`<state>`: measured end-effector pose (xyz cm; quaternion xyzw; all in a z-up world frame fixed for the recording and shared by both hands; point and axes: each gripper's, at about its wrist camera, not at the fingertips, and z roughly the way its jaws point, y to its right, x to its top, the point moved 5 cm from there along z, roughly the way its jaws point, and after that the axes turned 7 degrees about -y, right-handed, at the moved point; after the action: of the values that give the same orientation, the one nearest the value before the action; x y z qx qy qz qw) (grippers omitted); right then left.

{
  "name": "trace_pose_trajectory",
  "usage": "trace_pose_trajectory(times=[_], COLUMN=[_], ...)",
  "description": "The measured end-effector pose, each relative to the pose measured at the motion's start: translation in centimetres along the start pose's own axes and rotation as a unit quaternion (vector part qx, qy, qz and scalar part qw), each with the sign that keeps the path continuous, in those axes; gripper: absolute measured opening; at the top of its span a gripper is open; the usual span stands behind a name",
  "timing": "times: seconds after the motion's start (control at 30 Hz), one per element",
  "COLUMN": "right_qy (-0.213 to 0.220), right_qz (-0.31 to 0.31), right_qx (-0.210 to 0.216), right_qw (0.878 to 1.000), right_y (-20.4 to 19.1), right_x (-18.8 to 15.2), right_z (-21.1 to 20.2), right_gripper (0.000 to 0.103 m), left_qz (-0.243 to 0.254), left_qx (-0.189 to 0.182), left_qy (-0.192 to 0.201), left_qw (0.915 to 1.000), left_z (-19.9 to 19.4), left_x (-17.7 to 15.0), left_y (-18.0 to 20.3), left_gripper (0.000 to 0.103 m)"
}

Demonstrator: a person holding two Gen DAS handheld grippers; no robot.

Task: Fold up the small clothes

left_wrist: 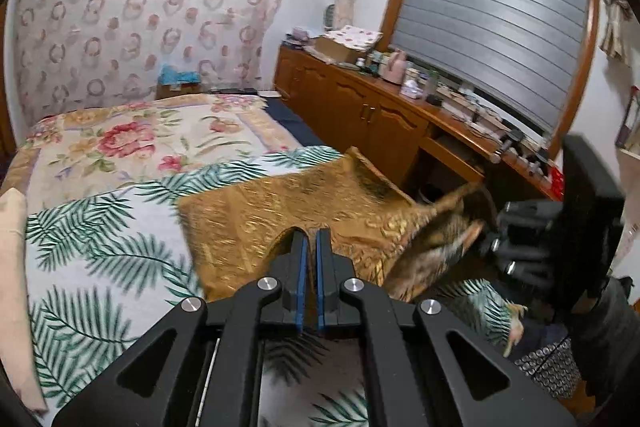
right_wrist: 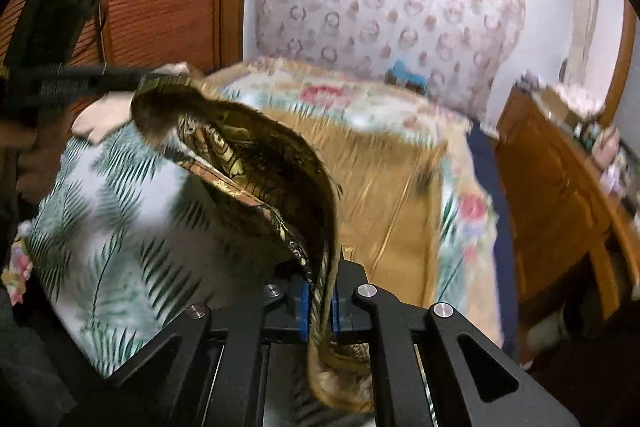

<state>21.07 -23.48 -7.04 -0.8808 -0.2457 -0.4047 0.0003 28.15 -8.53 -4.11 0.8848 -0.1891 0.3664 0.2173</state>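
Left gripper (left_wrist: pixel 311 239) is pinching the gold cloth's (left_wrist: pixel 256 215) near edge. Right gripper (right_wrist: pixel 320 291) is clamping another edge — cloth is hanging raised above the palm-print sheet (left_wrist: pixel 104 227).

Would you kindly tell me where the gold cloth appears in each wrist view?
Left wrist: gold cloth sits centre, spread over the palm-print sheet beyond the tool tips.
Right wrist: gold cloth arches centre-left, pinched in the tool.
Shared landmark: ring-patterned curtain behind the bed.
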Motion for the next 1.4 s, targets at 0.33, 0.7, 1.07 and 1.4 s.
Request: trace_pose_trajectory(times=[0.33, 0.7, 1.07, 1.4], right_qy=[-0.005, -0.028, 0.002, 0.019], right_qz=[-0.056, -0.085, -0.006, 0.071], right_qx=[0.000, 0.030, 0.008, -0.001], right_qw=[0.998, 0.995, 1.000, 0.997], right_y=[1.2, 3.5, 7.5, 10.8], right_x=[7.6, 8.6, 11.5, 8.0], right_z=[6.5, 10.7, 12.2, 6.3], right_gripper=[0.007, 0.007, 0.030, 0.043], left_qz=[-0.033, -0.060, -0.060, -0.054], left_qx=[0.006, 0.015, 0.058, 0.079], left_qy=[-0.023, -0.016, -0.068, -0.094], left_qw=[0.9992, 0.9980, 0.9942, 0.9910], left_z=[2.0, 2.7, 7.5, 9.9], left_x=[1.5, 2.0, 1.4, 1.0], left_y=[-5.0, -8.0, -9.0, -9.4], left_gripper=[0.014, 0.079, 0.079, 0.079])
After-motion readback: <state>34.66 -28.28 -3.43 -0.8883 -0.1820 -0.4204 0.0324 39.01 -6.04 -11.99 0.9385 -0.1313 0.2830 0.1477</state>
